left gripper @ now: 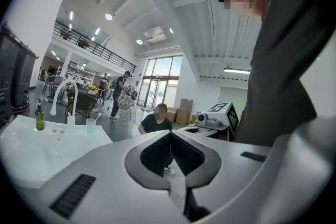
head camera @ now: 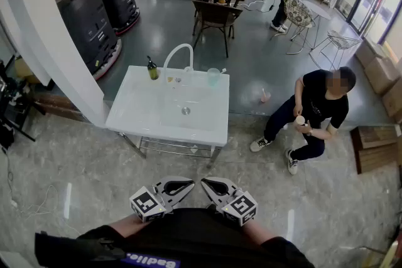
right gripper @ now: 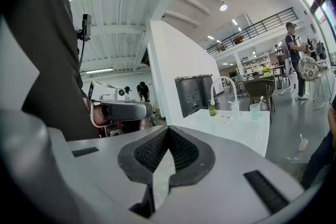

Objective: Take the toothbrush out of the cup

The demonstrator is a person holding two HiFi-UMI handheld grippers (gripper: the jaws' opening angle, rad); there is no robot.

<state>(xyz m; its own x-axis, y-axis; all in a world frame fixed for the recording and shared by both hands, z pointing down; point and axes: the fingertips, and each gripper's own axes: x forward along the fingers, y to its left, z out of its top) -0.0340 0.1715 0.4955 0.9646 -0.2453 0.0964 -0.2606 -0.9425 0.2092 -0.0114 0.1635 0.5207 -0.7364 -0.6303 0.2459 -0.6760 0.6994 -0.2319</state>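
Observation:
A clear cup (head camera: 214, 76) stands at the back right of the white sink table (head camera: 164, 125), with a toothbrush (head camera: 221, 70) leaning out of it. The cup (left gripper: 91, 126) shows small and far off in the left gripper view, and the cup (right gripper: 255, 111) with its toothbrush (right gripper: 261, 100) in the right gripper view. My left gripper (head camera: 190, 183) and right gripper (head camera: 204, 182) are held close to my body, well short of the table, tips turned toward each other. The left gripper (left gripper: 170, 134) is shut on nothing, and so is the right gripper (right gripper: 168, 128).
A white faucet (head camera: 178, 53) and a green bottle (head camera: 152, 69) stand at the sink's back edge. A person (head camera: 314, 116) crouches on the floor to the right. A white wall (head camera: 56, 59) and black machines (head camera: 94, 16) are on the left, café tables and chairs (head camera: 217, 3) behind.

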